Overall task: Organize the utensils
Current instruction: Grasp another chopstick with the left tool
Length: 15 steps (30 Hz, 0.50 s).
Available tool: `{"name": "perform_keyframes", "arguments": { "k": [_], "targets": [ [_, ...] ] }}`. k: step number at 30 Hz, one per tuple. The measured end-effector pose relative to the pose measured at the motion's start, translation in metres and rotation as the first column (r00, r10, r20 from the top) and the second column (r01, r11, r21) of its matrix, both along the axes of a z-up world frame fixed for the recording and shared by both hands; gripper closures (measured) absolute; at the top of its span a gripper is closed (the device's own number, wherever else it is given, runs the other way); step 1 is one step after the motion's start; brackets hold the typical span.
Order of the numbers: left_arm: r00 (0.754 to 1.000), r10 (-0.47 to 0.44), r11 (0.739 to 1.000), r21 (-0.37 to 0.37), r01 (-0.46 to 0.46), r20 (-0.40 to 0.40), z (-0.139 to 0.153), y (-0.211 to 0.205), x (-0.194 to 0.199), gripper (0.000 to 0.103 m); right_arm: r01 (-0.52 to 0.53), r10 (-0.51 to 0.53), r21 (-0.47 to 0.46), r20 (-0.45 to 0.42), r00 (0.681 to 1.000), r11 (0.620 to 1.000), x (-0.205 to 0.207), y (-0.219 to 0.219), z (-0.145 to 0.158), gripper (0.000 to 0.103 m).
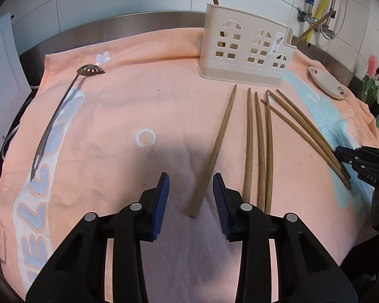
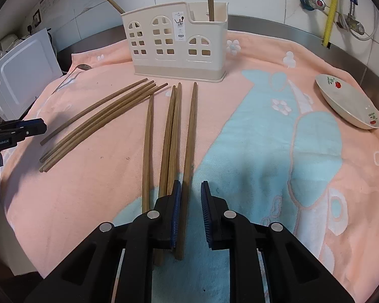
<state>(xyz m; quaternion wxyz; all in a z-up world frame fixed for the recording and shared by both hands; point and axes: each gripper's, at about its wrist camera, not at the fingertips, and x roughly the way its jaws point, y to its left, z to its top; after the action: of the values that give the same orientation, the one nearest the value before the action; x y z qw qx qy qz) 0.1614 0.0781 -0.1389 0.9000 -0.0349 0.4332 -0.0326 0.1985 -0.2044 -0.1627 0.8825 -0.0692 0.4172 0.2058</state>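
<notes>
Several wooden chopsticks lie on a peach towel (image 1: 128, 116) in front of a cream utensil holder (image 1: 247, 48), which holds two chopsticks. My left gripper (image 1: 190, 179) is open, low over the towel, with one lone chopstick (image 1: 214, 154) lying between its fingers, untouched. My right gripper (image 2: 190, 186) is open, its jaws astride the rightmost chopstick (image 2: 189, 151) of a group; the holder (image 2: 179, 43) stands behind. A slotted metal spoon (image 1: 60, 111) lies at the far left of the towel.
A small flowered dish (image 2: 348, 101) sits at the towel's right. A white appliance (image 2: 25, 70) stands at the left. Tiled wall with pipes (image 2: 331, 7) is behind. The right gripper shows at the left wrist view's right edge (image 1: 361, 161).
</notes>
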Motion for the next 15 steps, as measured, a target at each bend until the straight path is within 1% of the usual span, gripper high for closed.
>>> {"name": "perform_keyframes", "arguments": {
  "k": [2,5,7,11,15],
  "targets": [
    [1.000,-0.007,1.000,-0.001,0.007,-0.004,-0.002,-0.001,0.002,0.071,-0.003,0.003,-0.006,0.001,1.000,1.000,0.000,0.001,0.000,0.089],
    [1.000,-0.019,1.000,-0.001,0.019,-0.012,-0.005,-0.005,0.006,0.073,-0.006,0.006,-0.015,0.007,1.000,1.000,-0.001,0.001,-0.001,0.091],
    [0.999,-0.033,0.999,-0.001,0.033,-0.015,-0.006,-0.009,0.009,0.075,-0.006,0.006,-0.024,0.013,1.000,1.000,-0.002,0.002,-0.001,0.095],
    [0.998,-0.052,0.999,0.004,0.052,-0.023,-0.010,-0.014,0.014,0.079,-0.002,0.002,-0.030,0.015,1.000,1.000,-0.003,-0.001,-0.001,0.096],
    [0.997,-0.065,0.998,0.011,0.065,-0.031,-0.014,-0.018,0.020,0.080,0.004,-0.004,-0.030,0.017,1.000,1.000,-0.003,-0.003,-0.001,0.096]
  ]
}}
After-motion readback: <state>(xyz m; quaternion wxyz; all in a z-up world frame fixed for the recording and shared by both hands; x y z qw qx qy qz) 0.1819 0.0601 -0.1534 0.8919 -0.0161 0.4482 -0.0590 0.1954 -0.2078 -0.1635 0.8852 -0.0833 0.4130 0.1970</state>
